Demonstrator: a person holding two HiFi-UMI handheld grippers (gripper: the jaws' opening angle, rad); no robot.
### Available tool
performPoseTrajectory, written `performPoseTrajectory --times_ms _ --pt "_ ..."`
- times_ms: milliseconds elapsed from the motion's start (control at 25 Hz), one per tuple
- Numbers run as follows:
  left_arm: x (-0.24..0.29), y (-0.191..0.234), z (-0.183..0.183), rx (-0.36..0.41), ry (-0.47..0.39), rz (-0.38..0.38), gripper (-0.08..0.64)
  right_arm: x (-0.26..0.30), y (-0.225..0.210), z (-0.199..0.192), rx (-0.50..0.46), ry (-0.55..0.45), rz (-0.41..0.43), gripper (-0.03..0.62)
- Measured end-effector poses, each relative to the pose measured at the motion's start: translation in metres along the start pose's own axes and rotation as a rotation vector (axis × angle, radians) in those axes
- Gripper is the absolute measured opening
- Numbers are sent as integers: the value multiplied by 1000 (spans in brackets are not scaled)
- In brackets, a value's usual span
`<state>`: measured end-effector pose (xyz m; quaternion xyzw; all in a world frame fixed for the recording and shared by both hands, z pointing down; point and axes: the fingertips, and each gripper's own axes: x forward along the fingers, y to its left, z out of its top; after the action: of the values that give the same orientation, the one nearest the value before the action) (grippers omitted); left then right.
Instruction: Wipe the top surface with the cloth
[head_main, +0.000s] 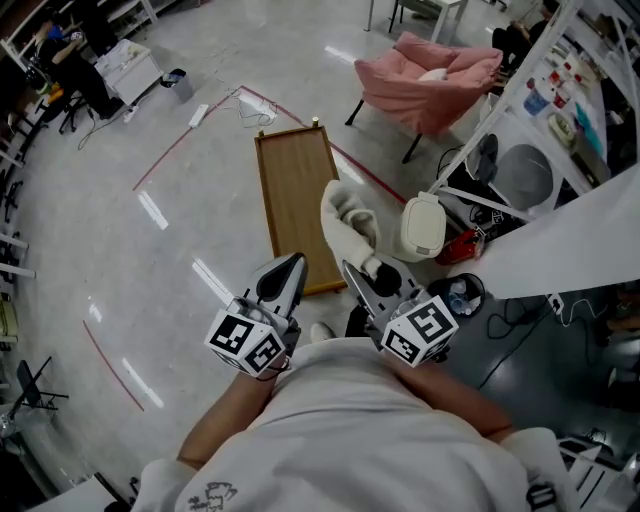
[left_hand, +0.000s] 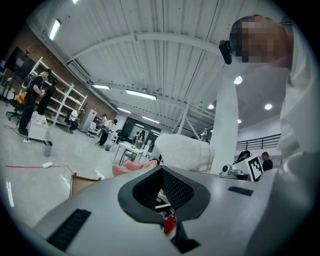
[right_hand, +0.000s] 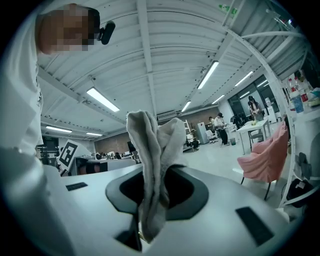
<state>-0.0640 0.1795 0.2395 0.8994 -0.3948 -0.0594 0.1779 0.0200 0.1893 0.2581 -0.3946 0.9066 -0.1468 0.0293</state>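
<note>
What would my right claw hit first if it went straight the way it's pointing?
Nothing close, it seems: past the cloth in the right claw, the way looks free over open floor. The pink chair stands off to its right. Depth is unclear.

Pink armchair (head_main: 430, 85), grey floor (head_main: 120, 250)

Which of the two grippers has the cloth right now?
The right gripper: its jaws are clamped on the white cloth, which stands up from them. The left gripper is shut on nothing.
</note>
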Motion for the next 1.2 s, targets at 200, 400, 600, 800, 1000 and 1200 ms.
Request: performPoseTrajectory --times_ms 200,400,600,800,1000,1200 --pt "17 15 9 18 -10 18 8 25 -18 6 16 10 39 83" --pt "50 33 15 10 -20 60 8 43 -52 18 8 20 78 83" --pt "97 59 21 3 -23 120 8 66 -101 27 26 58 116 83" --pt "148 80 20 0 -14 168 8 90 -147 35 36 94 195 83" --pt "184 94 24 4 -7 232 8 107 -181 37 53 128 263 83" --pt "200 122 17 22 15 287 8 134 -204 21 53 174 321 83"
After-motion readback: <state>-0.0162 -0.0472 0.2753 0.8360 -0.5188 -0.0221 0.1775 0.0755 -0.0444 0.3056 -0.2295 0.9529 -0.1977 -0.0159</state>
